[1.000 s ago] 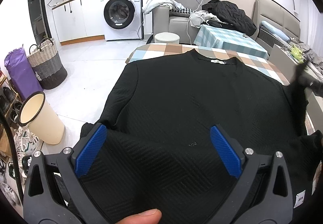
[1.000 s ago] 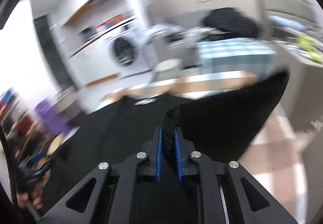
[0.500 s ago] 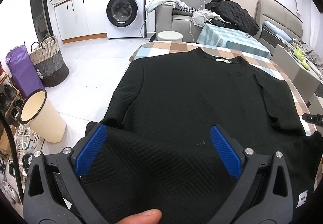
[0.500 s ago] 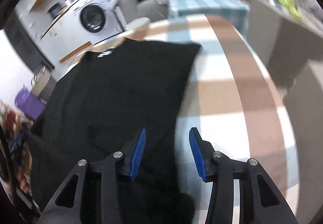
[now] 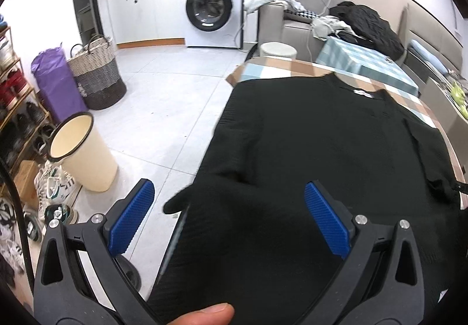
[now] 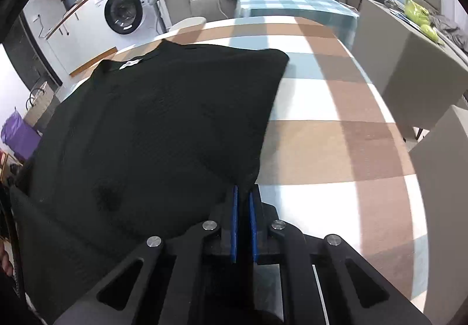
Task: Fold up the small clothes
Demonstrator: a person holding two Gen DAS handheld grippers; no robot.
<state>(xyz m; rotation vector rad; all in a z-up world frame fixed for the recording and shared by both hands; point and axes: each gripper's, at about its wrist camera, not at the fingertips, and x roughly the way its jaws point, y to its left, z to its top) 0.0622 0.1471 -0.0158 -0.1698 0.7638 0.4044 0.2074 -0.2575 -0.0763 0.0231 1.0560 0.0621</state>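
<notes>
black textured sweater (image 6: 152, 131) flat on checked table, collar far, right sleeve folded inward.

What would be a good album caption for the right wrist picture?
Right gripper clamped on the edge of a black sweater spread over a checked tablecloth.

black sweater (image 5: 321, 149): matt knit cloth, ribbed chevron texture; white woven neck label
tablecloth (image 6: 336, 108): smooth checked cloth, brown, white and pale blue, slight sheen
left gripper (image 5: 231, 219): matt black plastic frame, bright metal screw heads, blue pads with fine ridged rubbery texture
right gripper (image 6: 243, 208): same matt black plastic, metal screws, blue pads
bin (image 5: 84, 155): smooth cream plastic, dark rim
laundry basket (image 5: 96, 76): rough woven wicker
washing machine (image 5: 213, 8): glossy white
floor (image 5: 163, 108): glossy pale tiles
</notes>
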